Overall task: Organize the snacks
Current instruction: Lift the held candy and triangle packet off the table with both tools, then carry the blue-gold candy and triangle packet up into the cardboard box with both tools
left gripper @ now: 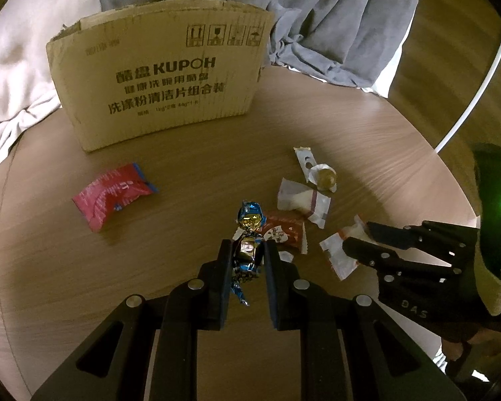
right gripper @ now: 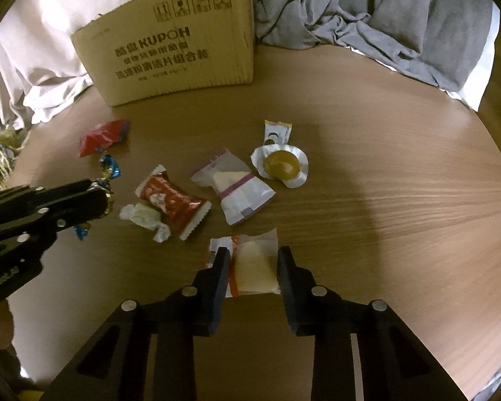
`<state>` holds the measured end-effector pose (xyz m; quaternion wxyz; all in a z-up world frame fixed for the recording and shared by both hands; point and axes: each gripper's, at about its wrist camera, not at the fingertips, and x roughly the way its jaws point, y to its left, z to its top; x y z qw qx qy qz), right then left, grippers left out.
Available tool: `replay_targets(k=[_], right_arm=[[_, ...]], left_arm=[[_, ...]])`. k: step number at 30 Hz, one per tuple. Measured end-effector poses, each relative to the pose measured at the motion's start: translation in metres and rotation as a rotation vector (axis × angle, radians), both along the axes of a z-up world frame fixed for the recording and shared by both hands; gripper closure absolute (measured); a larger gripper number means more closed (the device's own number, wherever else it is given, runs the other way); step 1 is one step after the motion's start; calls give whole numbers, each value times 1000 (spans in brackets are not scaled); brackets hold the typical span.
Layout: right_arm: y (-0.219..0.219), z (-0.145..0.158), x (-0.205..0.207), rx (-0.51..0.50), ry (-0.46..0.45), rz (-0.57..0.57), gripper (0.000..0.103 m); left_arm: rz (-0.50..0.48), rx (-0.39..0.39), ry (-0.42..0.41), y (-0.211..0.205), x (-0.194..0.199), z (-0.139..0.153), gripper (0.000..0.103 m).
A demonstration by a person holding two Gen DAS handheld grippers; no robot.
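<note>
My left gripper is shut on a blue-and-gold foil candy, held just above the round wooden table. My right gripper is closed around a white-and-orange packet with a pale cake inside; it also shows in the left wrist view. On the table lie a pink-red packet, a red-brown packet, a white twisted candy, a clear packet with a purple band and an opened foil blister with a brown ball. A cardboard box stands at the back.
Grey cloth and pale cloth hang past the table's far edge. A white cable runs at the right. The box sits at the back left, open at the top.
</note>
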<state>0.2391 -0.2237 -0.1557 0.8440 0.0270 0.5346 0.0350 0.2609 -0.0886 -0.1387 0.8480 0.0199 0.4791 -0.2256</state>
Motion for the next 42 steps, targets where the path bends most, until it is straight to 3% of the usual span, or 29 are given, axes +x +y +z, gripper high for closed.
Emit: replay_targets(k=[14,15,16,22,27,30,32,33,42], right_arm=[[2,58,4,45,-177,-30,75],[2,63,5,44,-193,-31,80],[3,66,8,46,-202,-28,95],[10,85,18,57,-272,0,100],[8,84,17,67,-260,4,100],[-2,71,16,101,-190,-45,98],[-9,58,14,124,-132,-85,85],[-12,51,13,141,-107,-104,68],[-20,8,12,189,-14,-208,66]], left_arm=[[25,-49,-116,7,1,51,84],[26,-51,-128,8,2,55,84],[27,-54,-141,9,3,59,84],[44,-63,-181,14,8,74,84],[36,-40,-189,10,3,70,84],[17,-34,-171,5,-1,61,84],[6,-29,-156,1,-3,53,84],[-2,-22,-147,-1,-3,49,84],[-16,29,-137,-5,-4,30,84]])
